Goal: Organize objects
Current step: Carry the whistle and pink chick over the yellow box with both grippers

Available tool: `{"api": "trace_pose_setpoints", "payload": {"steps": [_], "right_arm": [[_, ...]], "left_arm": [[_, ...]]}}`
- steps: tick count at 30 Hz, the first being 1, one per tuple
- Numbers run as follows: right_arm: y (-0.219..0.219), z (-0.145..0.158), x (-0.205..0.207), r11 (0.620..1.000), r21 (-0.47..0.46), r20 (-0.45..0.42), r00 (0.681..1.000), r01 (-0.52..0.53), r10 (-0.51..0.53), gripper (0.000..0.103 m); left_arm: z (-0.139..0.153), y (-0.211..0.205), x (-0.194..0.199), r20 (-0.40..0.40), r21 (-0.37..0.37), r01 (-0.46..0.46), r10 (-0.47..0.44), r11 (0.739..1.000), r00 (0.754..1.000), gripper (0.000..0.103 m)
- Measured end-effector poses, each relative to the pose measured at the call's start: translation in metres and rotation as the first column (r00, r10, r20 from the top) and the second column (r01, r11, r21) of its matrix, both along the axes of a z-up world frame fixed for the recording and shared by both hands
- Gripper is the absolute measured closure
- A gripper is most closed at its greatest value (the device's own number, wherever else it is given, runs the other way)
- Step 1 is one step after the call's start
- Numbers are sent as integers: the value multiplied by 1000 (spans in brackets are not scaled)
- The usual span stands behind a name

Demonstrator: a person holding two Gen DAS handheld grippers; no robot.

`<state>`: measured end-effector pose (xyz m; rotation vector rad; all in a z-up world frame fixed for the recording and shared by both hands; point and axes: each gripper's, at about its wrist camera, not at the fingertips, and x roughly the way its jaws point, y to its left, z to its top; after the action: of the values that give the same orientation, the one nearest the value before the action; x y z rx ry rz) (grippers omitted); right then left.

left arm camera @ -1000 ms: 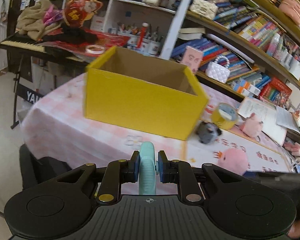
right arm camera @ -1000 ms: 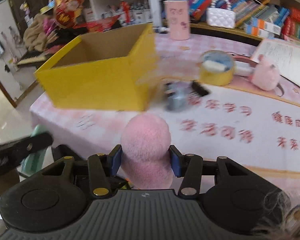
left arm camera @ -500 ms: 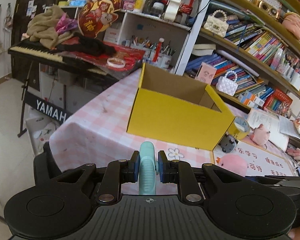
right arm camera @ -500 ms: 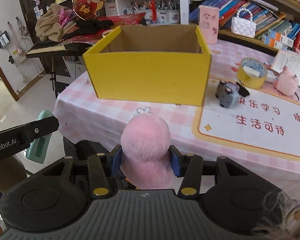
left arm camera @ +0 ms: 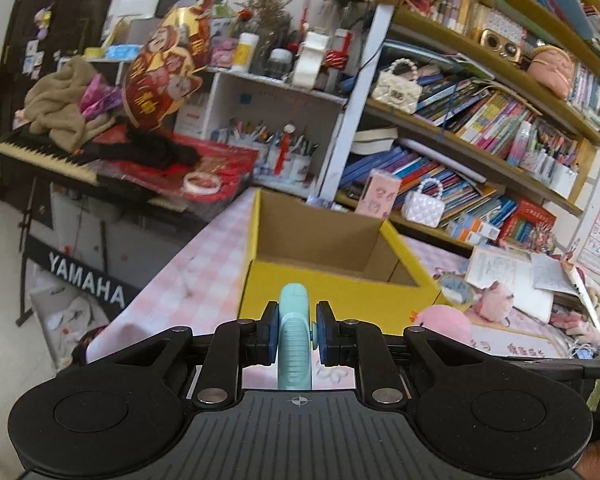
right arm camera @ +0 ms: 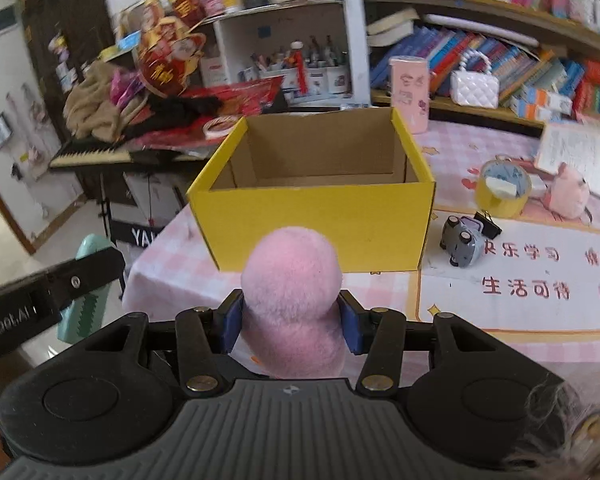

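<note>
An open yellow cardboard box [left arm camera: 340, 292] [right arm camera: 324, 220] stands empty on the pink checked table. My left gripper [left arm camera: 295, 334] is shut on a mint-green hair clip [left arm camera: 295, 340], held upright just short of the box's near wall. My right gripper [right arm camera: 292, 322] is shut on a pink plush toy [right arm camera: 292, 280], also in front of the box. The clip and the left gripper's finger show at the left of the right wrist view [right arm camera: 86, 292]. The pink plush shows at the right of the left wrist view [left arm camera: 444, 322].
Right of the box lie a grey toy car [right arm camera: 460, 242], a black binder clip [right arm camera: 487, 224], a yellow tape roll [right arm camera: 502, 188] and a small pink pig plush [right arm camera: 568, 196]. A keyboard [left arm camera: 44, 156] stands left of the table. Bookshelves [left arm camera: 480, 120] fill the back.
Both grippers have risen and come closer to the box, so its empty inside now shows. The left view has swung to face the box's left corner. Both holds are unchanged.
</note>
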<state>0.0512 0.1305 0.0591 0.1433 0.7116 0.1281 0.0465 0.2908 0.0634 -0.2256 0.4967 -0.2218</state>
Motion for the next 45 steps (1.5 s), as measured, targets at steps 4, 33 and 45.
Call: {"api": "trace_pose_setpoints", "payload": {"steps": [4, 33, 45], "right_arm": [[-3, 15, 9, 999, 36, 23, 999, 37, -38, 56], [-44, -12, 196, 983, -152, 64, 991, -104, 115, 56], [-47, -45, 247, 927, -258, -29, 962, -271, 273, 56]], "left_arm": [[11, -9, 17, 27, 8, 28, -28, 1000, 999, 86], [-20, -76, 199, -75, 105, -44, 52, 993, 996, 86], [-52, -95, 231, -180, 194, -92, 127, 977, 975, 86]]}}
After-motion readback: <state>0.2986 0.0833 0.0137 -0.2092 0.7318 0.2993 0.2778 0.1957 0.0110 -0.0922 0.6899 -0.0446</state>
